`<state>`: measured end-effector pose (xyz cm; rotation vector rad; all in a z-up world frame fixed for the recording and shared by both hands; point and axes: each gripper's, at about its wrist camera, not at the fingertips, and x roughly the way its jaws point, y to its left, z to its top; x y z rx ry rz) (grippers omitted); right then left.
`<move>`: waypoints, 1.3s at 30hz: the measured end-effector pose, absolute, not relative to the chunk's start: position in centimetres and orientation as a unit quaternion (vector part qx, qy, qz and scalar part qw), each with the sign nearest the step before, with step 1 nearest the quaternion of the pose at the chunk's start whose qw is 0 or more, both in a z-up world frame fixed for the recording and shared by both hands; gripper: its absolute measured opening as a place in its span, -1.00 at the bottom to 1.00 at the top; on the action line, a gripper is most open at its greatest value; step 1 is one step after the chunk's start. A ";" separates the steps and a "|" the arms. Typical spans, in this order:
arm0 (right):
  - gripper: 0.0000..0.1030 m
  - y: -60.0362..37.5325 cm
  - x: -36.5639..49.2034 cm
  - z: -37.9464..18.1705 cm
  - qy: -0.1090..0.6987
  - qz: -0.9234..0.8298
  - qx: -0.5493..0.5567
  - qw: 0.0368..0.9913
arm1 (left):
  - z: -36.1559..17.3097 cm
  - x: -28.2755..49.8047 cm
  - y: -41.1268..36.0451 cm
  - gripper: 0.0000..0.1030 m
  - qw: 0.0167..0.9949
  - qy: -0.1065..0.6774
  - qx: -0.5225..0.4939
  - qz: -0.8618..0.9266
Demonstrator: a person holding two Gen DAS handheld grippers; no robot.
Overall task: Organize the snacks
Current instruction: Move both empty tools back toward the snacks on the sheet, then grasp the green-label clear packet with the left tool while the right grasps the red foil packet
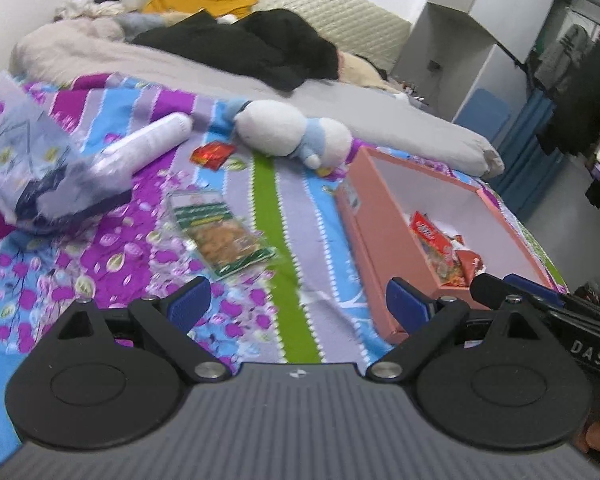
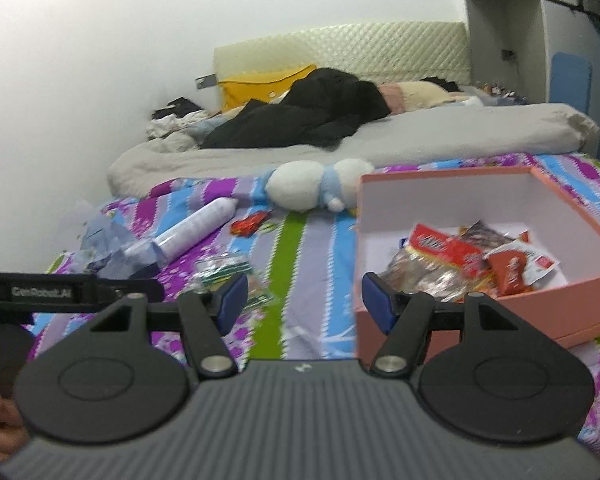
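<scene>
A pink box (image 1: 364,224) (image 2: 580,300) sits on the bedspread and holds several red and orange snack packets (image 1: 444,252) (image 2: 460,256). A green snack packet (image 1: 220,236) (image 2: 224,270) lies flat on the spread left of the box. A small red packet (image 1: 213,153) (image 2: 249,224) lies farther back near a plush toy. My left gripper (image 1: 298,304) is open and empty, low over the spread between green packet and box. My right gripper (image 2: 304,298) is open and empty, beside the box's near left corner.
A white and blue plush toy (image 1: 296,132) (image 2: 320,186) lies behind the box. A white cylinder (image 1: 148,140) (image 2: 198,228) and a crumpled plastic bag (image 1: 40,176) (image 2: 108,248) lie at the left. Grey duvet and black clothes (image 1: 252,48) cover the far bed.
</scene>
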<state>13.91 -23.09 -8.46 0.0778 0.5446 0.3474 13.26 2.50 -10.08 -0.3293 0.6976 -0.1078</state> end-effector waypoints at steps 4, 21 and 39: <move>0.27 -21.7 14.4 -9.0 0.281 0.185 0.025 0.941 | -12.0 13.8 4.0 0.87 0.919 0.351 -0.178 -0.041; 0.27 -17.2 24.0 -11.4 0.327 0.228 -0.001 0.917 | -20.9 22.2 5.5 0.91 0.898 0.380 -0.220 -0.033; 0.27 -8.1 40.4 -17.4 0.384 0.246 -0.012 0.890 | -25.2 28.9 5.5 0.84 0.909 0.370 -0.188 -0.042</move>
